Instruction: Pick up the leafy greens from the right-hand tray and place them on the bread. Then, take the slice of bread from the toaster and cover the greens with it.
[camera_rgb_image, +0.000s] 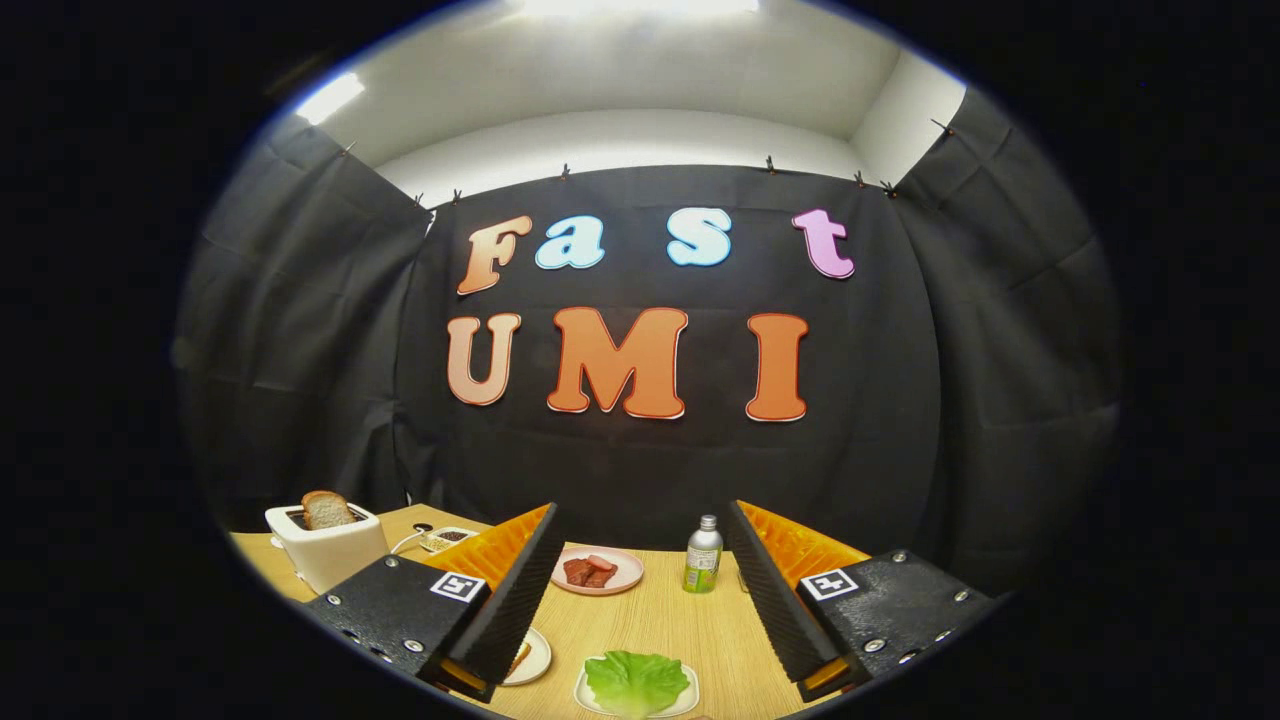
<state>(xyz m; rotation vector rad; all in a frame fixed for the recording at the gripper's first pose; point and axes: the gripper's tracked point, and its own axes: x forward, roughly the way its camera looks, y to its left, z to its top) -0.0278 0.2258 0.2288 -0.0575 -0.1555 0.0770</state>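
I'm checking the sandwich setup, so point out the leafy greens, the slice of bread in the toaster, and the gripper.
leafy greens (636, 681), gripper view, middle of the leaf on its tray.
slice of bread (326, 510), gripper view, face standing out of the toaster.
gripper (637, 590), gripper view, open gap midway between its fingertips.

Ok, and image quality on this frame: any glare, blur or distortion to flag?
Gripper view: strong fisheye bending, the wooden table curving; ceiling light blown out above the wall; leafy greens, toaster with its bread slice and bottle sharp; open gripper evenly lit, no motion blur.
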